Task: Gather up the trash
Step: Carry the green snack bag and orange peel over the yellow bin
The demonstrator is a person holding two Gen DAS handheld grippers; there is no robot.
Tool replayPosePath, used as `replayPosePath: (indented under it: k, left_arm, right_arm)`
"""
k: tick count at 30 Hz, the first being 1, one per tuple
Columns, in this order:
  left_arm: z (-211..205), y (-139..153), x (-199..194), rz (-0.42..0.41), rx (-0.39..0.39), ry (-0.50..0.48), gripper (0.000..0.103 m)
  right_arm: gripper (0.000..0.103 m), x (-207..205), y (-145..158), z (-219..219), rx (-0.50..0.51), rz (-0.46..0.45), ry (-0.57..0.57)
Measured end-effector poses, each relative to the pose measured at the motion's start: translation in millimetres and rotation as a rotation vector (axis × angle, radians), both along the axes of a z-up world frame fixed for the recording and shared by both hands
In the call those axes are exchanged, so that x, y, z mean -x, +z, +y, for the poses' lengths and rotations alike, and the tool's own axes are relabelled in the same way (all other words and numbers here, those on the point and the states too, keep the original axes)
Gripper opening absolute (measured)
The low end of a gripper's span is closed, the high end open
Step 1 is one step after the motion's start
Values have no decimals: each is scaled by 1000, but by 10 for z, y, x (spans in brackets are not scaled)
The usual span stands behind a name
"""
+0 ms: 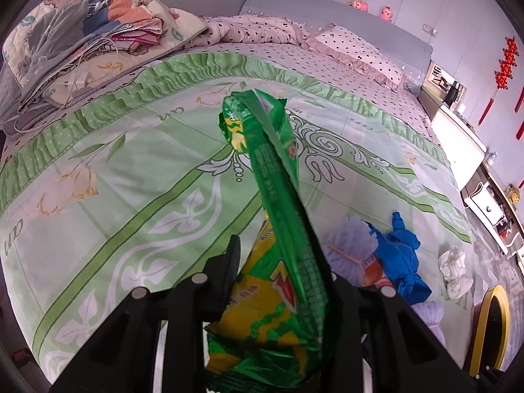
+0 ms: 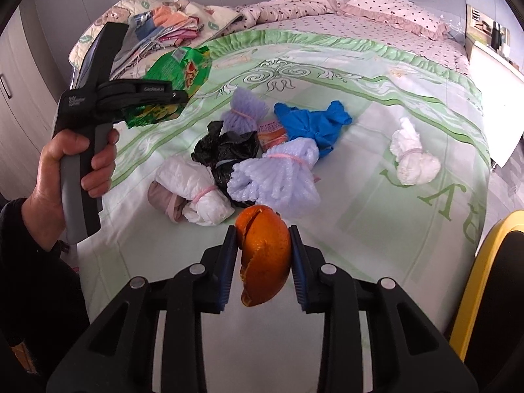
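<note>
— On the bed w/ the green floral sheet [image 2: 376, 170], what's each tool got?

— Right gripper [image 2: 263, 262]: fingers pressed onto a curled piece of orange peel [image 2: 263, 255], one pad each side, peel lifted clear of the sheet. Left gripper [image 1: 278, 281]: pinching a crinkled green-and-yellow snack bag [image 1: 278, 216], which sticks up and fwd between the fingers. From the right cam you see the left gripper [image 2: 178, 96] held by the person's hand [image 2: 70, 170] above the sheet's left part, bag [image 2: 177, 78] poking out both sides of the fingers.

— Rest of the trash?

— Pile mid-sheet, just ahead of the peel: lilac foam-net bundle tied w/ a pink band [image 2: 278, 177], crumpled black plastic bag [image 2: 226, 150] touching it on the left, white plastic bundle w/ pink band [image 2: 196, 190] left of that, small lilac foam tuft [image 2: 244, 108] behind, blue rubber glove wad [image 2: 314, 121] to the right, orange-printed wrapper scrap [image 2: 271, 132] between tuft and glove. White tissue-like bundle [image 2: 411, 157] sits apart, farther right.

— Anything else nearby?

— Yellow-rimmed black bin [image 2: 475, 294] at the right edge, beside the bed. Folded quilts and clothes [image 2: 157, 29] stacked far left, polka-dot pillow [image 2: 393, 9] by the grey headboard [image 1: 327, 16].
</note>
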State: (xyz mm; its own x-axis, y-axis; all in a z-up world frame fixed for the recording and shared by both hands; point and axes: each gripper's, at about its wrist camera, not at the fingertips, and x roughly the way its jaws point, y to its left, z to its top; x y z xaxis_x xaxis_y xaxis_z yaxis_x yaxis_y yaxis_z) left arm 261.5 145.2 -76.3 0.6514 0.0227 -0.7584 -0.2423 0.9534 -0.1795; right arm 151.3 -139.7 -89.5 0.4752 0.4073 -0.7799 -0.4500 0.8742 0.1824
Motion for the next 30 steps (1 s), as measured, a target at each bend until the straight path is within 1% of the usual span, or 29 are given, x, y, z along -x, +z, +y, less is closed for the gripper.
replayPosePath:
  k: [3,7,12,22,30]
  left_arm:
    - [-31,94,81,-2,-3,-4,27]
    - [-105,233,212,-15,-38,-17,27]
    - [-209,373,359,-28,-37,-35,27]
    - [-654,565,645,-53,-47,-108,27]
    - [-1015,712,796,-76,-43,-186,27]
  right_arm:
    - [30,47,132,-81,-11,-18,-16]
    - [30,117,318,-183,-28,-47,-43]
    - [30,221,533,-344,-41,-73,-67]
    - [30,438,975,-686,-57,-141,-114]
    - [30,581,1229,-930,-55,-186,-149]
